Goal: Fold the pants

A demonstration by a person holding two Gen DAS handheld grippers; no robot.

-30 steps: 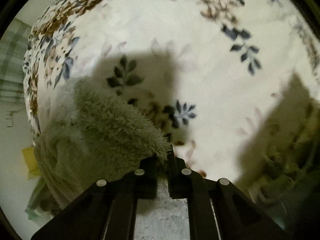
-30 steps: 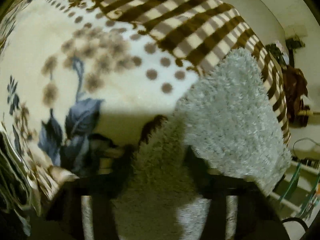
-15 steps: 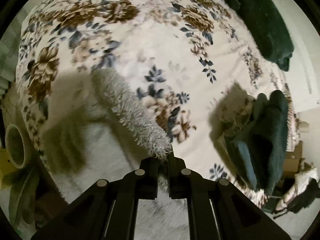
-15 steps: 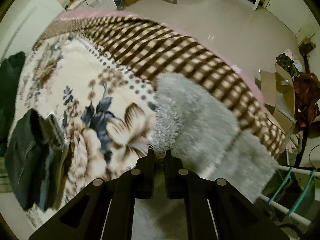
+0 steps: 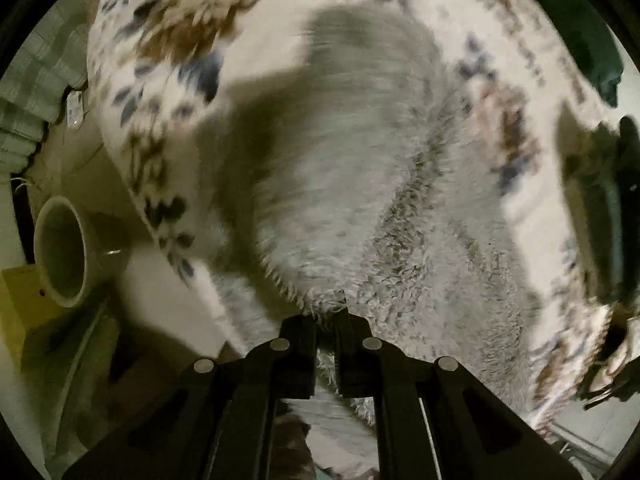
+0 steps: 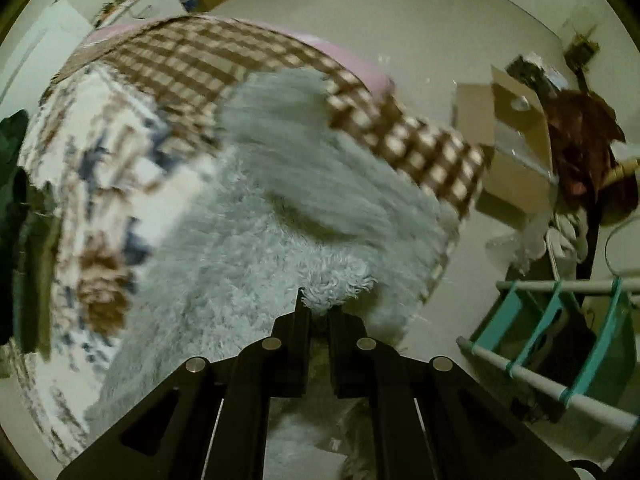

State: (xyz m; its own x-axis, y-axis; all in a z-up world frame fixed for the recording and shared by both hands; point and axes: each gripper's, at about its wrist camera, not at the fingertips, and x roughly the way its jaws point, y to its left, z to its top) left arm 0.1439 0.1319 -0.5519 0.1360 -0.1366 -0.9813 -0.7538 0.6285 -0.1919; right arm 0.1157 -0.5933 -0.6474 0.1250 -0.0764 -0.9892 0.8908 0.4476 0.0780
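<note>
The pants are fluffy light-grey fleece (image 5: 360, 168), spread over a floral blanket (image 5: 160, 40) on a bed. My left gripper (image 5: 326, 312) is shut on an edge of the grey pants and holds it lifted above the bed. The same pants show in the right wrist view (image 6: 248, 248), hanging in a blurred fold. My right gripper (image 6: 318, 308) is shut on another fluffy edge of the pants, raised above the bed's checked border (image 6: 420, 148).
Dark folded garments (image 5: 612, 200) lie on the bed at the right, and more lie at the left edge (image 6: 16, 168). A round bin (image 5: 64, 252) stands on the floor. A cardboard box (image 6: 508, 148) and a teal rack (image 6: 560, 340) stand beside the bed.
Both grippers have lifted away from the bed with the pants' edges held. The fleece now hangs and swings, blurred by motion. The right gripper shut on the fabric within the last second.
</note>
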